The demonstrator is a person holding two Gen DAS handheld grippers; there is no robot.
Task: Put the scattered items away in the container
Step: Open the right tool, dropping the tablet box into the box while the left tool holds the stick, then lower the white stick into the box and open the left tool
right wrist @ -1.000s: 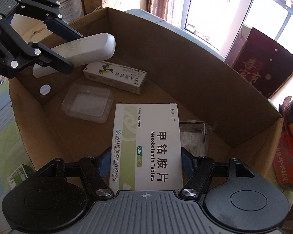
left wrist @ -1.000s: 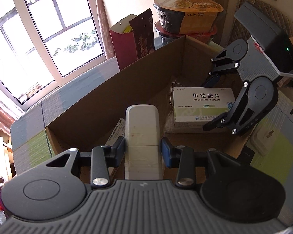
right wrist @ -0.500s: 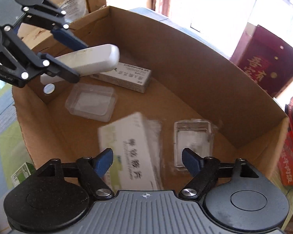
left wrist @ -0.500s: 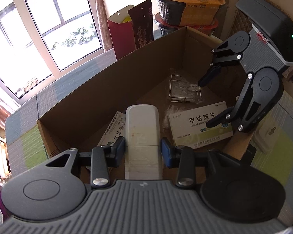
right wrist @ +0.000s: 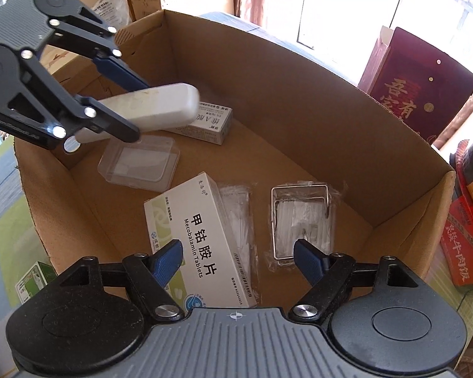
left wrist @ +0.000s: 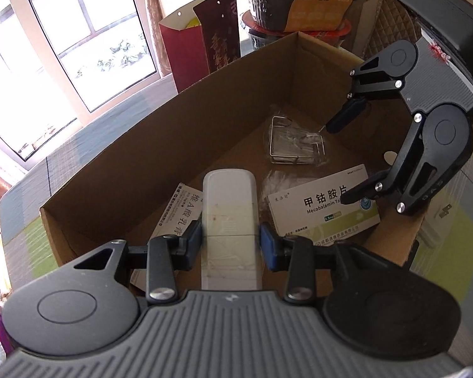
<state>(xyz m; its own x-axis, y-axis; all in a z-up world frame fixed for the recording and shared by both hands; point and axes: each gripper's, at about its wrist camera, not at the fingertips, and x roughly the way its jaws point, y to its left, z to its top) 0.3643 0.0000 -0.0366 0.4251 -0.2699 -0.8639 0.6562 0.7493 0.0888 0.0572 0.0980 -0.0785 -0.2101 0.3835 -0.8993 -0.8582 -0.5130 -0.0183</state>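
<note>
1. The brown cardboard box [right wrist: 299, 100] served as the container, and five things lay on its floor: a white-and-green flat carton of Mecobalamin tablets [right wrist: 198, 239], a narrow white medicine carton with black lettering [right wrist: 205, 123], a clear plastic lidded case [right wrist: 138, 163], a wire-framed item in clear wrap [right wrist: 302, 220] and a thin clear packet [right wrist: 236, 214] tucked beside the tablet carton.
2. The right hand-held gripper [right wrist: 236, 264] hung over the box with its blue pads spread wide and nothing between them; the tablet carton lay flat beneath it, touching neither pad, so that item looked delivered.
3. The left hand-held gripper [left wrist: 230, 240] was clamped on a long white plastic bar-shaped device [left wrist: 230, 217], held above the box floor near the narrow carton and not resting on anything.
4. By my reading, the task was well along: the white device was the only item in the air, and letting it go inside the box was the step in hand.
5. Left to do, perhaps: a small green-and-white carton [right wrist: 31, 280] lay on the worktop outside the box wall. Whether the dark red gift box [right wrist: 416, 85] and the stacked noodle bowls [left wrist: 299, 3] counted as scattered items, I could not tell.
</note>
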